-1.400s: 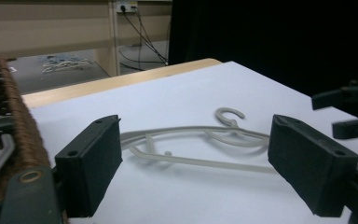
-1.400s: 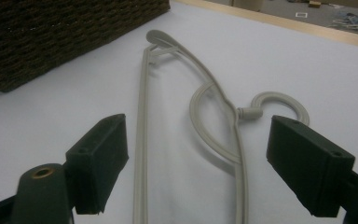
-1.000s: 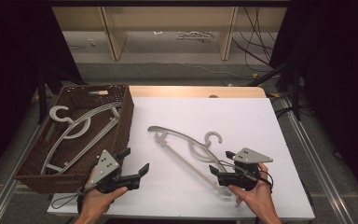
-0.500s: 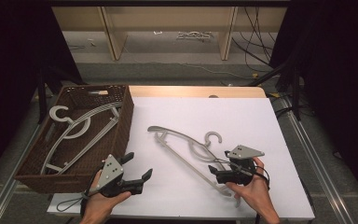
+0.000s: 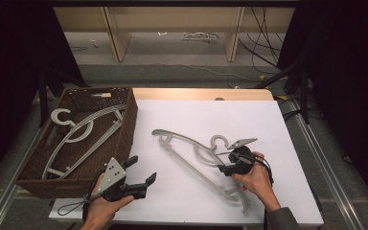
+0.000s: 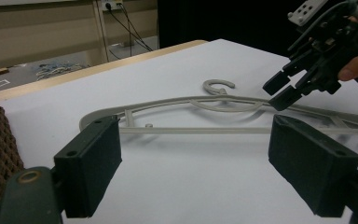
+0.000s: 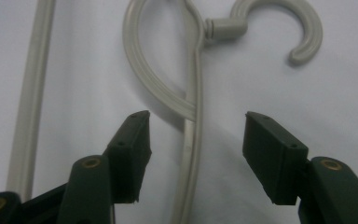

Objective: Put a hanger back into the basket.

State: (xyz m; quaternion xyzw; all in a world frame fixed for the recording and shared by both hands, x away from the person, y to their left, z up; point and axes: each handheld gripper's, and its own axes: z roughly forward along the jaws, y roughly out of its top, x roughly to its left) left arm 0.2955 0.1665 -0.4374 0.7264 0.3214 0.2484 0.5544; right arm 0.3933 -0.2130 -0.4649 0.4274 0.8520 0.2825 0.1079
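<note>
In the high view, the grey hanger [image 5: 196,155] lies flat on the white counter [image 5: 278,124], right of the wicker basket [image 5: 124,120]. The left gripper [image 5: 141,170] hovers near the basket, jaws apart. In the right gripper view, the right gripper [image 7: 196,140] straddles the hanger's arm below its hook, jaws just closing but clear of it.

- Lab-style recording setup, not a home.
- Black curtains [image 5: 9,43] on both sides of the counter [image 5: 268,124], white sheet over it.
- Metal rails [image 5: 316,148] along the counter's edges.
- Loose cables [image 5: 263,28] on bare floor; plain wooden shelving [image 5: 172,24] behind.
</note>
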